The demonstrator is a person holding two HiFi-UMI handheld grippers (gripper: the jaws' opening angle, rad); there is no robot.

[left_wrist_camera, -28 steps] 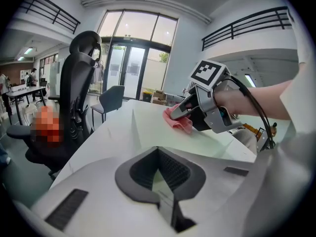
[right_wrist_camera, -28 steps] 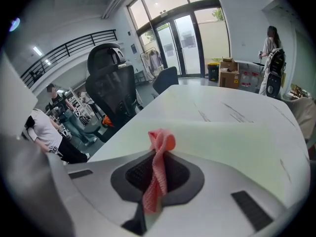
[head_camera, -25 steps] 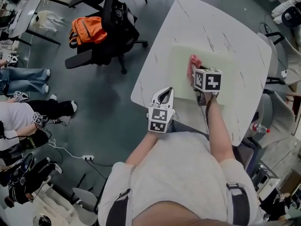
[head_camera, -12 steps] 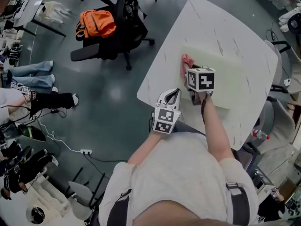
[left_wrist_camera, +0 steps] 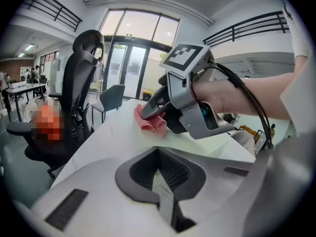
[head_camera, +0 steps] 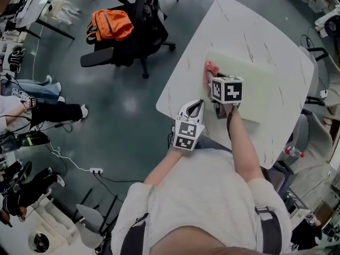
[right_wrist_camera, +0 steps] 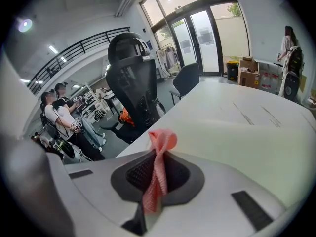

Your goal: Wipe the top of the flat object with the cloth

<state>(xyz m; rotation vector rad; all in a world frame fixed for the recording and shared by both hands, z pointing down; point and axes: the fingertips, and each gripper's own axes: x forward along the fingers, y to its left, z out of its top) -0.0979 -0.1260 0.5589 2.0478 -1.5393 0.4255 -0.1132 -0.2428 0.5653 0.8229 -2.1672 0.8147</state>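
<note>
Right gripper point(head_camera: 213, 85) is pinched tight on the cloth point(head_camera: 210, 72) at the mat's point(head_camera: 255, 86) left edge. It looks soft and limp, best gripped mid-bunch. Left gripper point(left_wrist_camera: 160, 189), closed and empty, hangs off the mat's near corner.

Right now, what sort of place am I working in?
Probably an open office or lab: a black office chair, an orange backpack, tall glass doors, and other people standing nearby.
</note>
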